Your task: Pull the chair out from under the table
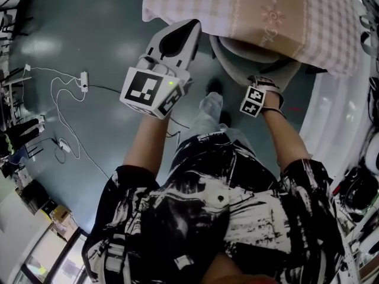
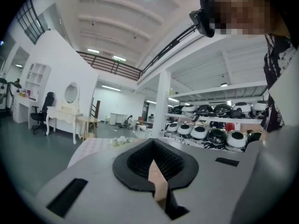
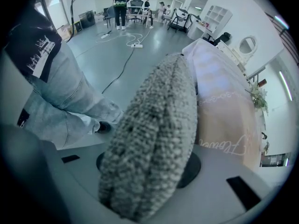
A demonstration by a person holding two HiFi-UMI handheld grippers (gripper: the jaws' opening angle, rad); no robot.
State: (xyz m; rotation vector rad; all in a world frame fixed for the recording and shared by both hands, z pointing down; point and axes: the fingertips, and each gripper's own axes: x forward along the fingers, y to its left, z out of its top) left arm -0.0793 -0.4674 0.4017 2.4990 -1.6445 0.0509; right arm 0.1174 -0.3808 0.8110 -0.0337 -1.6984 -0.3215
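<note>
Black-and-white patterned shirt (image 1: 219,218) filled bottom of head view. Left gripper (image 1: 192,27) was left of center, jaws narrowed together, nothing between them. Right gripper (image 1: 265,86) was right of center, pointing down, jaws clamped on top edge of chair (image 1: 249,57) backrest, grey nubby fabric. Chair sat upper center, partly under edge of table (image 1: 189,2) with pink checked cloth. Far left on floor: white power strip (image 1: 83,80), cables.

Warehouse-like lab hall, mezzanine railing (image 2: 110,65), shelves of round pots (image 2: 210,120), staged vanity desk (image 2: 63,114), floor power strip (image 1: 83,81).
</note>
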